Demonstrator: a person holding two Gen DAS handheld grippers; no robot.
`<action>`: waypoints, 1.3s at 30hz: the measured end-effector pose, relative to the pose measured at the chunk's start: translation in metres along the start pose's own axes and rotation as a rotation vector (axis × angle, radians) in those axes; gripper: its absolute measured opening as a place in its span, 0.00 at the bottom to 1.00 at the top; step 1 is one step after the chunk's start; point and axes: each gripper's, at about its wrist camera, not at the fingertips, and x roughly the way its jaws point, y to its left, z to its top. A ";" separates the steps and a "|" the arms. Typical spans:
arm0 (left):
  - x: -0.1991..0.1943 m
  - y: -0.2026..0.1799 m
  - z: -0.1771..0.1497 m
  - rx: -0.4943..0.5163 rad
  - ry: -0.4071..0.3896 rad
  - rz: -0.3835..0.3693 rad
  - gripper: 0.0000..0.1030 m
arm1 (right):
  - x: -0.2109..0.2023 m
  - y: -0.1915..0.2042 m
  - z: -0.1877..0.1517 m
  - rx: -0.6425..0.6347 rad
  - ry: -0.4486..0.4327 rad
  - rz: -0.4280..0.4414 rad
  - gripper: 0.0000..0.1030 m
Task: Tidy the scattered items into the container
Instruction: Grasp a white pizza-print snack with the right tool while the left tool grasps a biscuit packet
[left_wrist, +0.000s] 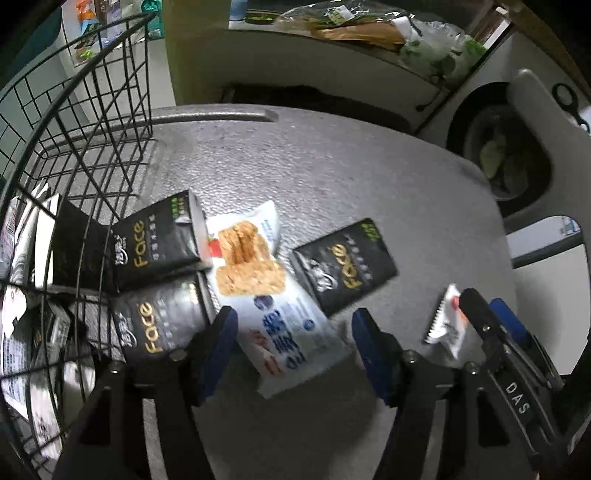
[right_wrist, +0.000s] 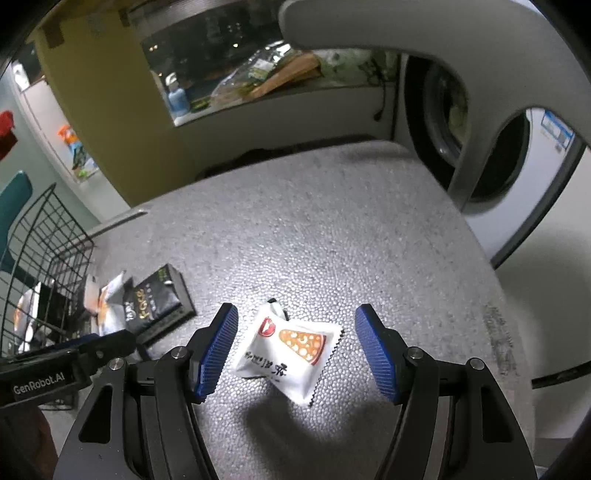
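Hovering both hands over the grey pebbled surface (right_wrist: 332, 229), each set of fingers spread and holding nothing. My left fingers (left_wrist: 291, 332) straddle a long white cracker packet with blue print (left_wrist: 266, 291); the blue pads stand clear of its edges, so this reads as a lineup, not a grip. That packet lies between two black tissue packs lettered "Face" (left_wrist: 162, 240) at the foot of the black wire basket (left_wrist: 74, 147) and a third black pack (left_wrist: 343, 266) lying flat further out. My right fingers (right_wrist: 293, 347) bracket a small white sachet with a pizza-slice picture (right_wrist: 291, 354), corner-on, pads apart from it on both sides. Basket already holds some packets, contents unclear. Judgement: sachet sits crooked, so closing may catch only its crimped corners.
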 end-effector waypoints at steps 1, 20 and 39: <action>0.002 0.003 0.000 -0.012 0.005 0.000 0.68 | 0.004 -0.001 0.000 0.006 0.005 0.003 0.64; -0.009 -0.012 -0.082 0.211 0.053 0.017 0.49 | -0.007 0.013 -0.048 -0.114 0.124 0.091 0.35; -0.002 -0.017 -0.095 0.233 0.025 0.040 0.42 | -0.004 0.018 -0.052 -0.175 0.112 -0.015 0.40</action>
